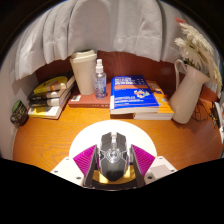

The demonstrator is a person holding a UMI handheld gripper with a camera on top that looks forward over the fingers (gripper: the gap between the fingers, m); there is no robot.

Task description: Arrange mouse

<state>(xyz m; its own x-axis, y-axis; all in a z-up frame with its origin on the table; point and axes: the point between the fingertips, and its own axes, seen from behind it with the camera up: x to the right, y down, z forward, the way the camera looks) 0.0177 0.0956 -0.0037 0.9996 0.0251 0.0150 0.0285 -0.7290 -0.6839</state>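
A black gaming mouse [112, 150] with grey buttons sits between my fingers, its nose pointing away from me. My gripper [112, 162] is shut on the mouse, with the magenta pads [84, 160] pressing on both of its sides. Under the mouse lies a round white mat [86, 134] on the wooden desk [45, 138]. I cannot tell whether the mouse rests on the mat or is held just above it.
A blue book [137, 95] lies beyond the mat, with a clear spray bottle [100, 78] and a beige container [84, 70] to its left. A stack of books [50, 96] is at the far left. A white jug with dried grass [188, 90] stands at the right.
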